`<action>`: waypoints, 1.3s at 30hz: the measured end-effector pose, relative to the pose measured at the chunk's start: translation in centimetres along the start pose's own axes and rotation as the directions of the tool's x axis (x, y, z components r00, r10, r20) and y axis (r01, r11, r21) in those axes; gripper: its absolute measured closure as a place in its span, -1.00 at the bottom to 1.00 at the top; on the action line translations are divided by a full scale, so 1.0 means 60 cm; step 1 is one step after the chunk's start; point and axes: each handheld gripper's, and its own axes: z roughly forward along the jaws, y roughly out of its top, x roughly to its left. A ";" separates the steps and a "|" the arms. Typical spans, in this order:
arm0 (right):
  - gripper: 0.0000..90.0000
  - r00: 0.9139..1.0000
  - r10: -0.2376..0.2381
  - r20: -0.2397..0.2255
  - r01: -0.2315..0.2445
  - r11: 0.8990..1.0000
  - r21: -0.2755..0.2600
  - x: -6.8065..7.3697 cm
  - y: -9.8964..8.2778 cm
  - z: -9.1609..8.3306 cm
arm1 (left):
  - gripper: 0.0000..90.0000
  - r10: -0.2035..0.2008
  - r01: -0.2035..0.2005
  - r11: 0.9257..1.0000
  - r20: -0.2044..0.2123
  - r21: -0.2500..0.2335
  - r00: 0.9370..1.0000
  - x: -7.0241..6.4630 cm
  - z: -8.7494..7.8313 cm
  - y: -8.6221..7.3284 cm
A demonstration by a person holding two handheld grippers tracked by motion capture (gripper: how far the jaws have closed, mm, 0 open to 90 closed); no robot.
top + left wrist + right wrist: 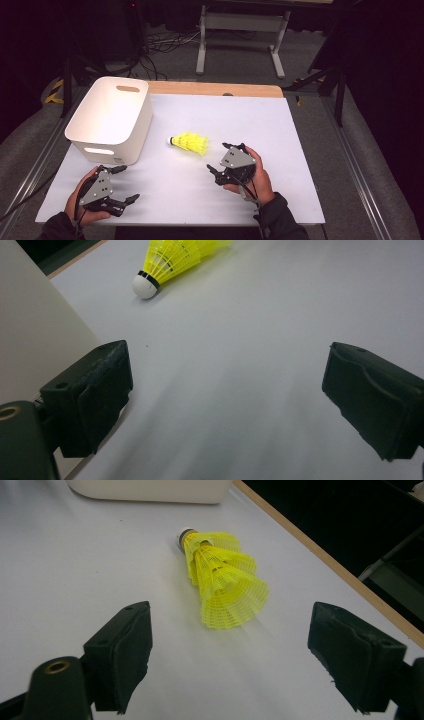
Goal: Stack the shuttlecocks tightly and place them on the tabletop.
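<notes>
My right hand-held gripper (230,655) has its jaws wide apart, nothing between them, lined up just short of the yellow shuttlecock (220,580) lying on the white worktop (250,125). I judge this the approach; next I must ease forward and close on the skirt. My left hand-held gripper (227,390) is open beside the white bin (110,120), whose hollow inside I see from the high view.

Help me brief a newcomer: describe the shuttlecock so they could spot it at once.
On the white table, look just right of the white bin, ahead of the right gripper. The shuttlecock lies on its side there, the one bright yellow thing, with a netted skirt and a white tip.
</notes>
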 end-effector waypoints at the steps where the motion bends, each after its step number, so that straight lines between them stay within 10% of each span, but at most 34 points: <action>1: -0.58 1.000 0.000 0.000 0.000 1.000 0.000 0.000 0.000 0.000 | -0.85 0.000 0.000 1.000 0.000 0.000 1.000 0.000 0.000 0.000; 39: -0.68 0.997 0.055 0.057 -0.053 0.998 -0.033 0.005 -0.081 -0.052 | -0.85 -0.004 0.004 1.000 -0.008 -0.002 1.000 -0.001 0.000 0.000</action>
